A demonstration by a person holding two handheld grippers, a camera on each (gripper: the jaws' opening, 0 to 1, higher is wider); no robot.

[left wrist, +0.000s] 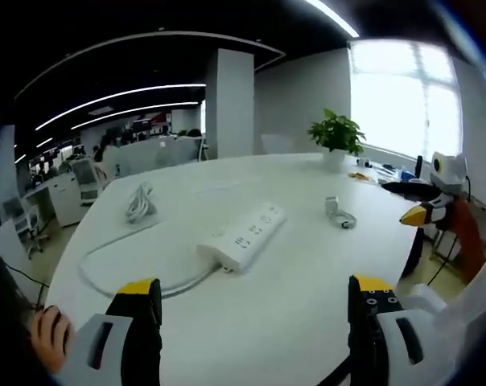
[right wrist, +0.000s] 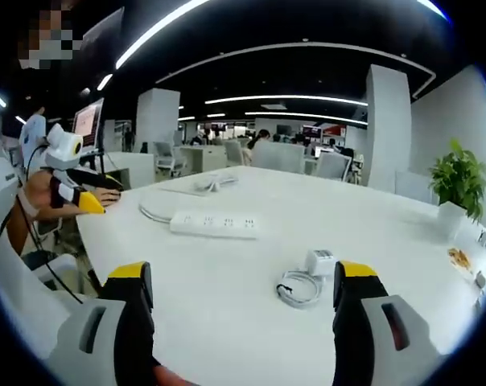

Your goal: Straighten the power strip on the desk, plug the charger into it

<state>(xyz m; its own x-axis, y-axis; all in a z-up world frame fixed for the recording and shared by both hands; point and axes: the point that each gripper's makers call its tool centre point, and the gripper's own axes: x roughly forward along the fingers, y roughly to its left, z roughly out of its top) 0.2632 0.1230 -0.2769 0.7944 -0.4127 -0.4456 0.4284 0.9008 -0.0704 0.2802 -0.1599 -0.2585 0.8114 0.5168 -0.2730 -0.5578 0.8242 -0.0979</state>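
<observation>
- In the left gripper view, the left gripper (left wrist: 255, 301) rises from the bottom edge with its two yellow-tipped jaws spread wide and nothing between them, above the near edge of the white desk (left wrist: 291, 322).
- A person's hand (left wrist: 48, 336) shows at the lower left, beside the left jaw.
- Further left on the desk, a white cable (left wrist: 106, 245) loops from the power strip (left wrist: 243, 236) toward a bundled coil (left wrist: 139, 202).
- The power strip lies slantwise near the middle of the desk, sockets up.
- To its right, well apart, sits the charger (left wrist: 332, 206) with its coiled cord (left wrist: 345, 218).
- A potted plant (left wrist: 336, 137) stands at the far edge.
- At the right edge, the right gripper (left wrist: 424, 207) comes into view.
- In the right gripper view, the right gripper (right wrist: 243, 293) also stands wide and empty; the left gripper (right wrist: 86, 193) shows at the left, the power strip (right wrist: 214, 223) lies ahead, and the charger (right wrist: 320, 262) is just beside the right jaw.
</observation>
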